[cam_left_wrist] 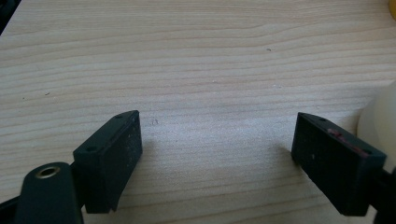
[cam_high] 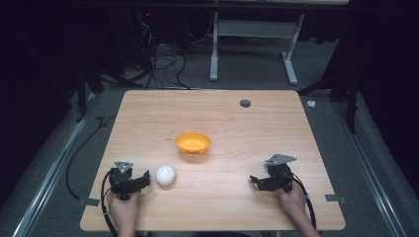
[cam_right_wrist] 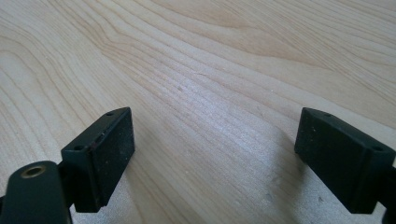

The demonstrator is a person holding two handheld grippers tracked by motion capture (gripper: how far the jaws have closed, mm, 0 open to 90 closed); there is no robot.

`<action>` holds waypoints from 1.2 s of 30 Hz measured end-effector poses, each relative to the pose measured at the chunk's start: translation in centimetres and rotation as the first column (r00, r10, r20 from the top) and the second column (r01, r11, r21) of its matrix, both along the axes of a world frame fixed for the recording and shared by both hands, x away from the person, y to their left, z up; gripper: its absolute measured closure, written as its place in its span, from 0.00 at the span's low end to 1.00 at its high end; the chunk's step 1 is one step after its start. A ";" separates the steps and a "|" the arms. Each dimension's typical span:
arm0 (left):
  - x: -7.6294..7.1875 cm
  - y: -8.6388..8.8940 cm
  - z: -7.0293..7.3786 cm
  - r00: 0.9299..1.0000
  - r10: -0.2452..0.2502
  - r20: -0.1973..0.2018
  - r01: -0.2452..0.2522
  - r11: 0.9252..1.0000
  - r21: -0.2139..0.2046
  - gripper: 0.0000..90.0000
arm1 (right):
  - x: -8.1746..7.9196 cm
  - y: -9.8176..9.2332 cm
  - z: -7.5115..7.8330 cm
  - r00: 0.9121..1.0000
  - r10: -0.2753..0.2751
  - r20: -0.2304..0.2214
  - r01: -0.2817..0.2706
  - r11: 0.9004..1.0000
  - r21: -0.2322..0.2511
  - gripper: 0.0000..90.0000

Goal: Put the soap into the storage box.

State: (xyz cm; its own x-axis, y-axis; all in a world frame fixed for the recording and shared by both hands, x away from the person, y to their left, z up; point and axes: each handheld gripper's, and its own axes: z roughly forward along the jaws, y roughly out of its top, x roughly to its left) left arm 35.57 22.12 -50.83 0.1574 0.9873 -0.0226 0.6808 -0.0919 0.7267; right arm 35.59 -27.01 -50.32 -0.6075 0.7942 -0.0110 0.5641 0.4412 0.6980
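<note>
Progress so far looks like nil, judging by the layout: white ball (cam_high: 165, 175) sits on the bare table (cam_high: 232, 128), just beside the left gripper (cam_high: 143, 180), while the orange bowl (cam_high: 192, 142) stands empty near the table's middle, a bit further away from the person. Likely job is ball into bowl, so grab, carry and drop are all left to do.

Left gripper (cam_left_wrist: 217, 149): jaws wide apart, nothing btwn them, only wood grain. Ball edge (cam_left_wrist: 380, 116) shows pale at the far right of the left gripper view, just outside the right-hand jaw, so the gripper isn't lined up on it yet; needs a shift sideways toward the ball before closing.

Right gripper (cam_high: 257, 181) rests low on the table's right side, well apart from ball and bowl. Its jaws also stand wide apart w/ nothing held (cam_right_wrist: 215, 149).

Writing/brands: none readable on ball, bowl, grippers or table. Small dark round hole (cam_high: 245, 103) near the far edge, no label on it.
</note>
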 end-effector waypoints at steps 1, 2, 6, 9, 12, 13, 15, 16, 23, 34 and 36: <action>0.0 0.0 0.0 1.000 0.000 0.000 0.000 1.000 0.000 0.19 | 0.0 0.0 0.0 1.000 0.000 0.000 0.000 1.000 0.000 0.14; 0.0 0.0 0.0 1.000 0.000 0.000 0.000 1.000 0.000 0.19 | 0.0 0.0 0.0 1.000 0.000 0.000 0.000 1.000 0.000 0.14; -0.1 -0.1 0.0 1.000 0.002 -0.001 -0.002 1.000 0.003 0.19 | 0.0 0.0 0.0 1.000 0.000 0.000 0.000 1.000 0.000 0.14; -0.1 -0.1 0.0 1.000 0.002 -0.001 -0.002 1.000 0.003 0.19 | 0.0 0.0 0.0 1.000 0.000 -0.001 0.000 1.000 0.000 0.14; -0.1 -0.1 0.0 1.000 0.001 -0.001 -0.001 1.000 0.003 0.19 | 0.0 0.0 0.0 1.000 0.000 0.000 0.000 1.000 0.000 0.14; -0.1 -0.1 0.0 1.000 0.001 -0.001 -0.001 1.000 0.003 0.19 | 0.0 0.0 0.0 1.000 0.000 0.000 0.000 1.000 0.000 0.14; -0.1 -0.1 0.0 1.000 0.002 -0.001 -0.002 1.000 0.003 0.19 | 0.0 0.0 0.0 1.000 0.000 0.000 0.000 1.000 0.000 0.14; -0.1 -0.1 0.0 1.000 0.002 -0.001 -0.002 1.000 0.003 0.19 | 0.0 0.0 0.0 1.000 0.000 0.000 0.000 1.000 0.000 0.14; -0.1 -0.1 0.0 1.000 0.002 -0.001 -0.002 1.000 0.003 0.19 | 0.0 0.0 0.0 1.000 0.000 0.000 0.000 1.000 0.000 0.14; 0.0 -0.1 0.0 1.000 0.001 -0.004 -0.001 1.000 -0.002 0.17 | 0.0 0.0 0.0 1.000 -0.001 -0.002 0.001 1.000 -0.001 0.14; 0.0 0.0 0.0 1.000 0.005 -0.001 -0.005 1.000 -0.017 0.17 | 0.0 0.0 0.0 1.000 -0.001 -0.002 0.001 1.000 -0.001 0.14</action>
